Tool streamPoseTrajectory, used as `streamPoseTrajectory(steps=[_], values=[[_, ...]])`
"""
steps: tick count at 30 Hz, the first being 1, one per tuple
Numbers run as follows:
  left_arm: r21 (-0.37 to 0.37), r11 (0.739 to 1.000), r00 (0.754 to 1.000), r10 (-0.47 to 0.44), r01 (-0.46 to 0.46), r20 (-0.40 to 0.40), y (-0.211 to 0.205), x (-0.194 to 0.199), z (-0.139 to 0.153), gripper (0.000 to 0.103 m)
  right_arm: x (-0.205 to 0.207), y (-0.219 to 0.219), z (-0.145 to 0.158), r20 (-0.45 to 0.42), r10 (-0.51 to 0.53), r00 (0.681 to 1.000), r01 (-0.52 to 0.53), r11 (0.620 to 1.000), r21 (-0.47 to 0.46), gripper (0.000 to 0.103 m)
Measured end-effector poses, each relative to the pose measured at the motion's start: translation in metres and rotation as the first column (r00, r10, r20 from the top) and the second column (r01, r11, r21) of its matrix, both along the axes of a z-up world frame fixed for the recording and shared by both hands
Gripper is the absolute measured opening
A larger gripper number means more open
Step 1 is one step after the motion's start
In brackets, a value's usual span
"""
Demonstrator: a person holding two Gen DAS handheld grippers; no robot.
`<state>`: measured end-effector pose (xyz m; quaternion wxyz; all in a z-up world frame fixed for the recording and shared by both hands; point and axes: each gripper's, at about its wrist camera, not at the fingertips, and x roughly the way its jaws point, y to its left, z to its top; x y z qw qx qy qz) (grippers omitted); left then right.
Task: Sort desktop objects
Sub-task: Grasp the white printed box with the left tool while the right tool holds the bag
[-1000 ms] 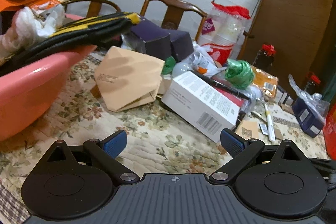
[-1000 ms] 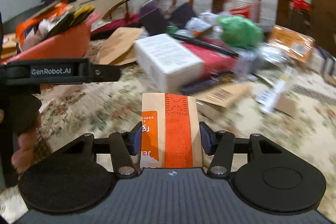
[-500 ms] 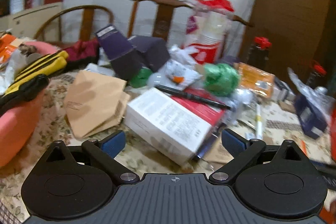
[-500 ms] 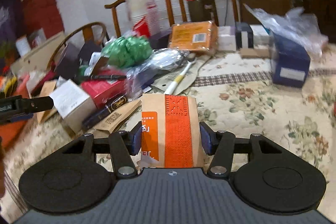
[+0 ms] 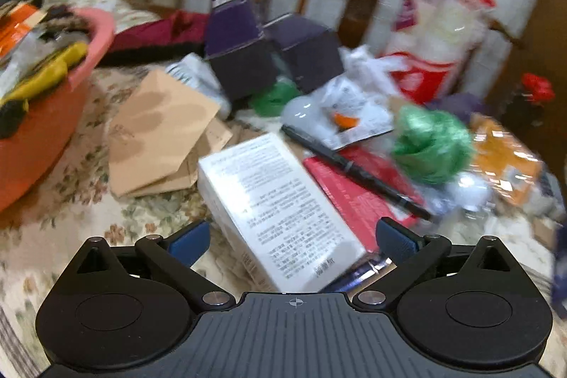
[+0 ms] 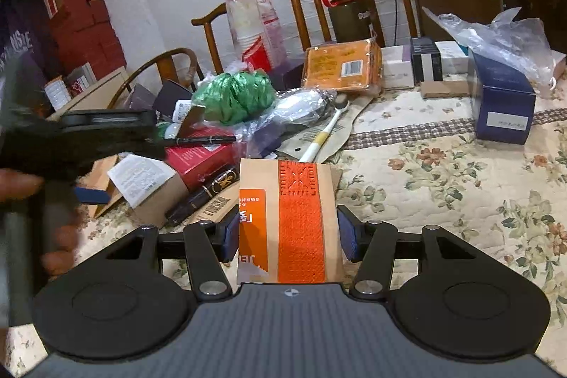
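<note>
Left wrist: spread fingers over white box

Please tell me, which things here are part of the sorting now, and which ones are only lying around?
In use:
right claw, shut on the brown and orange packet
left claw, open over the white box

Lying about:
black pen
green bundle
pink basin

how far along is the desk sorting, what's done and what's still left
Done: the pink basin already holds several items. In hand: the right gripper is clamped on a brown and orange packet, and the left gripper is open above the white box. Left: most of it, including the black pen, green bundle and purple boxes.
</note>
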<state>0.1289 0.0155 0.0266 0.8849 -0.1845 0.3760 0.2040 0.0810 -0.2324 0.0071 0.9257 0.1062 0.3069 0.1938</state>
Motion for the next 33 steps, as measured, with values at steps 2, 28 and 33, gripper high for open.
streamPoseTrajectory(steps=[2,28,33], values=[[0.012,0.998,0.997,0.061,-0.061,-0.041,-0.004,0.010,-0.011,0.103,-0.001,-0.001,0.001,0.006,0.004,1.000,-0.004,1.000,0.011,0.060],[0.245,0.957,0.988,-0.154,0.155,-0.026,0.018,-0.038,-0.037,0.070,-0.001,0.003,-0.004,-0.025,0.028,0.999,-0.027,0.999,0.034,0.061],[0.225,0.950,0.972,-0.232,0.217,0.042,0.025,-0.053,-0.042,0.070,-0.004,0.008,-0.007,-0.024,0.035,0.999,-0.034,0.999,0.019,0.061]])
